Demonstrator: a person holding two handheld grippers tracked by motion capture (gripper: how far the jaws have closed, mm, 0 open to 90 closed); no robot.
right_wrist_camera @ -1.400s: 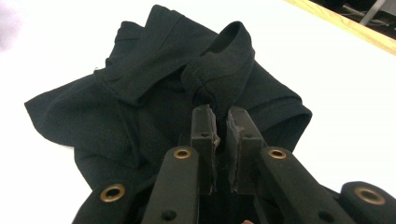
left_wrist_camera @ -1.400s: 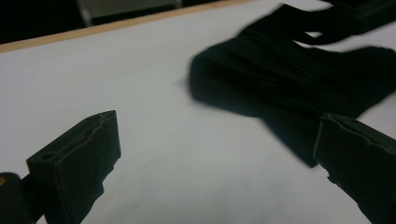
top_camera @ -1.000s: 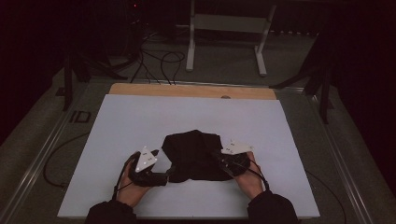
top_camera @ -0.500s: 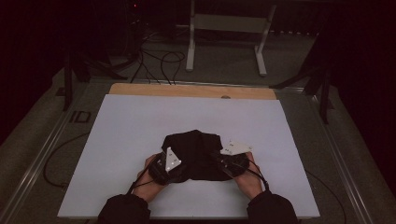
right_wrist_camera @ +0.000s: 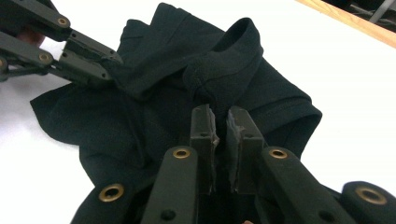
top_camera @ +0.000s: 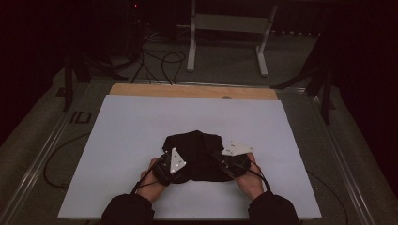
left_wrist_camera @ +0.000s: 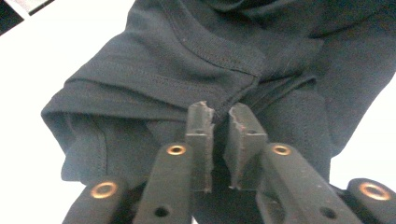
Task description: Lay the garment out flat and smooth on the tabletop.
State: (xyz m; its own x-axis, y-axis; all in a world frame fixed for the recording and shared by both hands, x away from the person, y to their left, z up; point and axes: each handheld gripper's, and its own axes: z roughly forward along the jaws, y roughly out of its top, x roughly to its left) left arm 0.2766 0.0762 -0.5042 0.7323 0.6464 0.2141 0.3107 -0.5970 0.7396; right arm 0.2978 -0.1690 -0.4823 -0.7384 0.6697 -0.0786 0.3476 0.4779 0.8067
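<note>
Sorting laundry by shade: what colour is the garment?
Plain black garment, clearest in the right gripper view.

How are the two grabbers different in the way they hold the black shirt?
The left gripper bites the black garment at its left side, on a stitched seam; its jaws have just been closing. The right gripper bites the right side, where the cloth rises in a raised fold. Both are shut on the cloth, each in one hand.
</note>
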